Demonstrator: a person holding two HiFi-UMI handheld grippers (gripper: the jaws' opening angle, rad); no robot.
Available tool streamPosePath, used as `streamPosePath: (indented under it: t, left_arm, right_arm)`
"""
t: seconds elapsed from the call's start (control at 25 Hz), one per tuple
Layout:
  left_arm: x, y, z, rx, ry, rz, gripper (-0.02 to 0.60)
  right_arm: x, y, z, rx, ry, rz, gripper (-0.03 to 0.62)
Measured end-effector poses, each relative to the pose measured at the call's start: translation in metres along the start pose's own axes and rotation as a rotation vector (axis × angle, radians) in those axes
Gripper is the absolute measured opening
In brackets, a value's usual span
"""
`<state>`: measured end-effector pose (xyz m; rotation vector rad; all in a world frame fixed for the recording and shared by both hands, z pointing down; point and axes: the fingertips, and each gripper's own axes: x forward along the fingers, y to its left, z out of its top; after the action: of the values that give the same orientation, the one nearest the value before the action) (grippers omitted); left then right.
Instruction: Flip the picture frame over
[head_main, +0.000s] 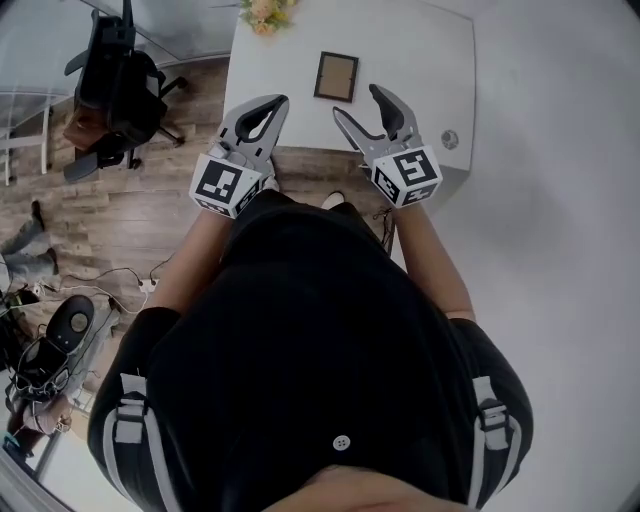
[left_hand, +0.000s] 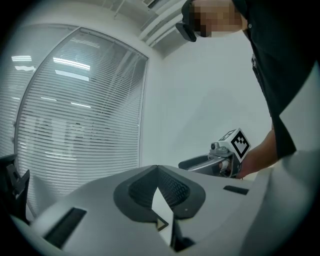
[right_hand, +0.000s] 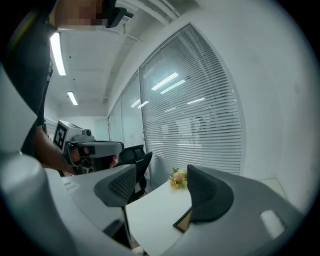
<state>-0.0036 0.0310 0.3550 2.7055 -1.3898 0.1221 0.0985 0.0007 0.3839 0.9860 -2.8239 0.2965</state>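
The picture frame (head_main: 336, 77) lies flat on the white table (head_main: 420, 60), dark-edged with a tan face up. In the right gripper view its corner (right_hand: 183, 220) shows beside the right-hand jaw. My left gripper (head_main: 273, 102) hangs over the table's near edge, left of the frame, its jaws shut together with nothing between them (left_hand: 157, 170). My right gripper (head_main: 357, 102) stands open just short of the frame's near edge, apart from it, with only table between its jaws (right_hand: 162, 192).
A bunch of yellow flowers (head_main: 265, 14) sits at the table's far left corner. A small round fitting (head_main: 449, 139) is near the right front corner. A black office chair (head_main: 118, 85) stands on the wooden floor to the left. Blinds cover the window behind the table.
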Motion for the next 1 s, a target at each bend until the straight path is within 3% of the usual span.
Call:
streamPosePath:
  t: [0.48,0.72,1.0]
  left_arm:
    - [0.036,0.111,-0.004,-0.023,-0.018,-0.188,0.003]
    - [0.049,0.139,-0.017,-0.031,-0.023,-0.295,0.003]
    - [0.068,0.150,-0.039,-0.076,-0.004,-0.354,0.003]
  right_arm:
    - [0.102,-0.016,-0.009,0.029,0.062,-0.200,0.318]
    - [0.133,-0.026,-0.027,0.051,0.100,-0.337,0.318]
    - [0.156,-0.047,-0.060,0.068,0.165,-0.436,0.316]
